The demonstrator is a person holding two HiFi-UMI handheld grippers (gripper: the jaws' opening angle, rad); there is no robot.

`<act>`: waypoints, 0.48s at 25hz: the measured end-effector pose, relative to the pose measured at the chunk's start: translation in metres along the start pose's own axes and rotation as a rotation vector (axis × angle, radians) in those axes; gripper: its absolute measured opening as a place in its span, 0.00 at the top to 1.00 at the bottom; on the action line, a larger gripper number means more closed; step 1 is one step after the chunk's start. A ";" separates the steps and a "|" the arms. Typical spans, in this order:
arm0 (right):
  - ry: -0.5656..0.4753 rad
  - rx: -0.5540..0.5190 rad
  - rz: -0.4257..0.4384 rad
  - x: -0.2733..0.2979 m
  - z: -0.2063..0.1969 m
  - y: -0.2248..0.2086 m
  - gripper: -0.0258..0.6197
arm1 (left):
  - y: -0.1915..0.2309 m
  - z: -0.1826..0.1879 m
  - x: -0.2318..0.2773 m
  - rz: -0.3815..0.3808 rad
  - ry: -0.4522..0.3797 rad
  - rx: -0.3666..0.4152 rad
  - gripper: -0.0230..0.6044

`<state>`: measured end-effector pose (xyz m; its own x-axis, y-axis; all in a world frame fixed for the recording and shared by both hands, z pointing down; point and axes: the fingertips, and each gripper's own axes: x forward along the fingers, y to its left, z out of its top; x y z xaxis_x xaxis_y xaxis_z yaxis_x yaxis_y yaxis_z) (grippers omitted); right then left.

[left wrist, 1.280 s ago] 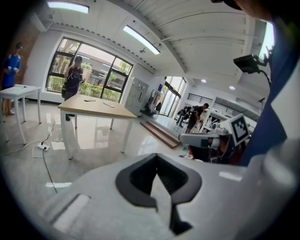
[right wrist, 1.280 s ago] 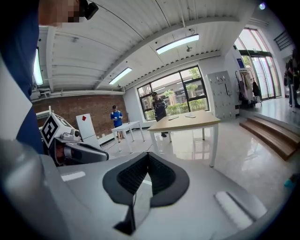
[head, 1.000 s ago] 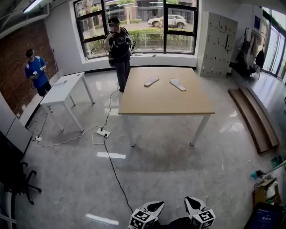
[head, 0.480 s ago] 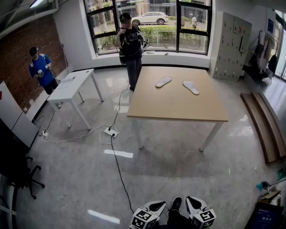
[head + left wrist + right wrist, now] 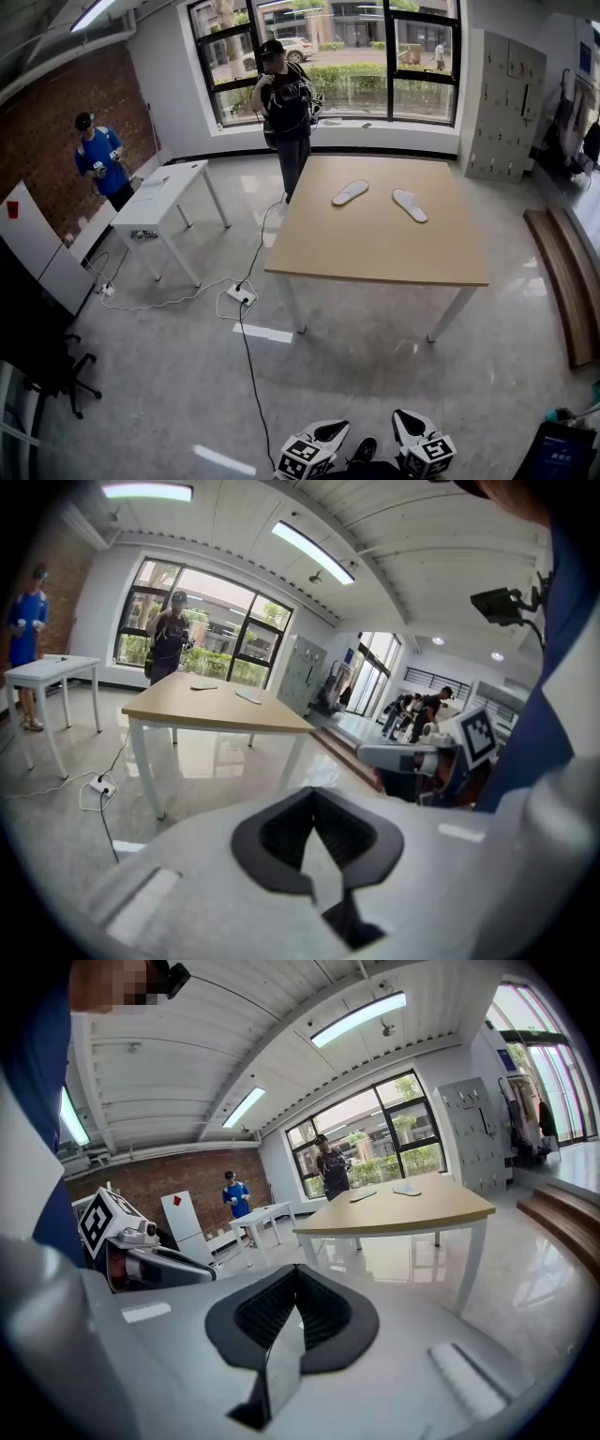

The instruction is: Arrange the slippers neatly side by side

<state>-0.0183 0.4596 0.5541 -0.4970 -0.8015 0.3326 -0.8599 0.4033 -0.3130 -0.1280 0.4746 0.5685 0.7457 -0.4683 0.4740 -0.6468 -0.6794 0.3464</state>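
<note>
Two pale slippers lie apart on the far half of a wooden table [image 5: 375,246]: the left slipper [image 5: 350,192] slants one way and the right slipper [image 5: 410,204] the other. They also show small in the left gripper view, slipper [image 5: 248,697], and in the right gripper view, slipper [image 5: 407,1188]. My left gripper [image 5: 326,433] and right gripper [image 5: 405,427] hang low at the bottom edge, far from the table. Each one, left gripper [image 5: 317,841] and right gripper [image 5: 292,1324], has its jaws together with nothing held.
A person in dark clothes [image 5: 287,103] stands at the table's far edge. Another person in blue [image 5: 101,161] is by a small white table [image 5: 161,192]. A cable and power strip [image 5: 242,294] lie on the floor left of the table. Wooden benches [image 5: 561,272] line the right.
The view has drifted forward and rightward, so the table and slippers sit slightly nearer and lower. Both grippers stay low at the bottom edge, jaws unchanged.
</note>
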 end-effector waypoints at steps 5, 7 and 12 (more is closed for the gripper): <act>-0.014 0.033 -0.008 0.014 0.019 -0.050 0.95 | 0.004 0.030 0.038 0.023 -0.007 0.018 0.96; -0.028 0.052 -0.014 0.019 0.022 -0.065 0.95 | 0.004 0.037 0.050 0.022 -0.005 0.022 0.96; -0.009 0.061 -0.003 0.026 0.030 -0.081 0.95 | 0.007 0.060 0.069 0.031 -0.009 0.018 0.96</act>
<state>0.0416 0.3932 0.5613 -0.4934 -0.8065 0.3257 -0.8524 0.3738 -0.3656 -0.0716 0.4038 0.5548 0.7269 -0.4941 0.4769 -0.6665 -0.6749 0.3167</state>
